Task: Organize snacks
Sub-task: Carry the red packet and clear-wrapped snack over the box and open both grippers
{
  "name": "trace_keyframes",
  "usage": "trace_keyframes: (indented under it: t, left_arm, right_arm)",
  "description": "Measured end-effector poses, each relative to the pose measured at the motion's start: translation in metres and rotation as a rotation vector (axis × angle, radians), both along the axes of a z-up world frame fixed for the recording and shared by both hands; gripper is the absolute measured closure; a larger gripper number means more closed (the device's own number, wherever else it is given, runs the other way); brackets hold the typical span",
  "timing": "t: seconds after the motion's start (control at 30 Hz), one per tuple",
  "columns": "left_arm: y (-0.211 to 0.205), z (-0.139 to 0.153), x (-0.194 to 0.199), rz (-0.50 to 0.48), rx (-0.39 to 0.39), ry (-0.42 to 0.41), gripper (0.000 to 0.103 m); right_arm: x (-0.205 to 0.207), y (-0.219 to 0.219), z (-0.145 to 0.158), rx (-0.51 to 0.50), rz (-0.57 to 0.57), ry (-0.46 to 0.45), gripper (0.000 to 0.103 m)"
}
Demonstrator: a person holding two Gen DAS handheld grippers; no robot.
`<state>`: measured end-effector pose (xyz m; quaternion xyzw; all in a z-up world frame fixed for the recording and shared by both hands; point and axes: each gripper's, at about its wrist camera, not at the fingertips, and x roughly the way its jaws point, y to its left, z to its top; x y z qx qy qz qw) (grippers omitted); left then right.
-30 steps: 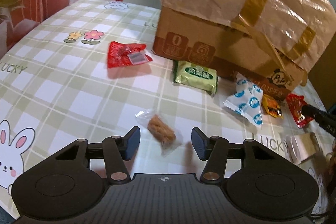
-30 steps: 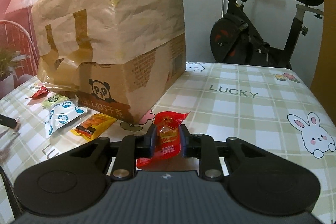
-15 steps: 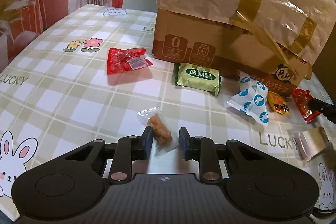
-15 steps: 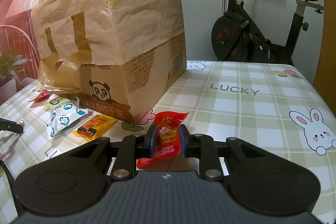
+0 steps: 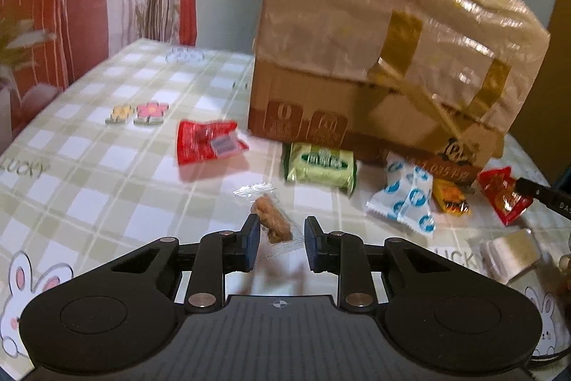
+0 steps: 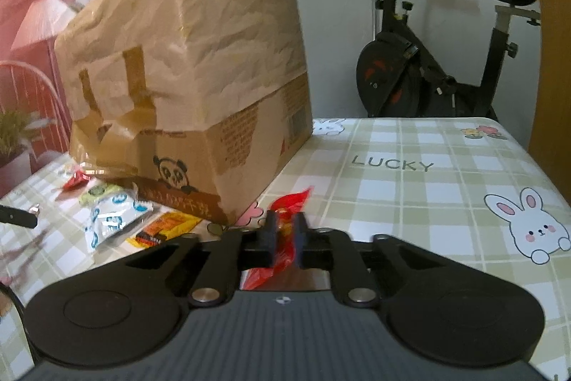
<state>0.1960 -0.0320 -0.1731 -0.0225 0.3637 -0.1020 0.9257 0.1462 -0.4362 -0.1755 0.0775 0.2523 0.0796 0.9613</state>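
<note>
My left gripper (image 5: 279, 243) is open, its pads either side of a clear-wrapped brown snack (image 5: 272, 220) without touching it. My right gripper (image 6: 285, 232) is shut on a red snack packet (image 6: 283, 234) and holds it just above the table; that packet also shows in the left wrist view (image 5: 503, 197). On the checked tablecloth (image 5: 107, 188) lie another red packet (image 5: 207, 145), a green packet (image 5: 321, 165), a white-and-blue packet (image 5: 405, 199) and an orange packet (image 5: 451, 200). A big taped cardboard box (image 5: 385, 59) stands behind them.
A beige wrapped snack (image 5: 508, 254) lies at the right of the left wrist view. An exercise bike (image 6: 435, 70) stands beyond the table's far edge. A pink wall and plants are off the table's left side.
My left gripper shut around the brown snack half a second ago and has opened partly again. My right gripper has lifted the red packet slightly and tightened on it.
</note>
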Motion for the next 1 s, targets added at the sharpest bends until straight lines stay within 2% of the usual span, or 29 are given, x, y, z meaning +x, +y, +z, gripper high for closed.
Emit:
trace_keyframes:
  t: [0.17,0.3,0.67,0.83,1.0]
  left_arm:
    - [0.003,0.011,0.000,-0.007,-0.021,-0.049,0.075]
    - [0.004,0.015,0.001,-0.016,-0.042,-0.067,0.075]
    - [0.007,0.050,0.006,-0.069,-0.089,-0.194,0.075]
    - [0.001,0.078,0.011,-0.116,-0.091,-0.287,0.075]
    - [-0.005,0.112,0.026,-0.142,-0.126,-0.374,0.075]
  right_arm:
    - [-0.003,-0.015,0.007,0.074,-0.054,0.009,0.102]
    - [-0.008,-0.013,0.023,0.072,-0.037,-0.019,0.102]
    - [-0.027,-0.003,0.097,0.026,-0.033,-0.195,0.102]
    - [-0.032,-0.004,0.138,0.018,-0.042,-0.293,0.102]
    - [-0.019,-0.001,0.174,0.043,-0.026,-0.379,0.102]
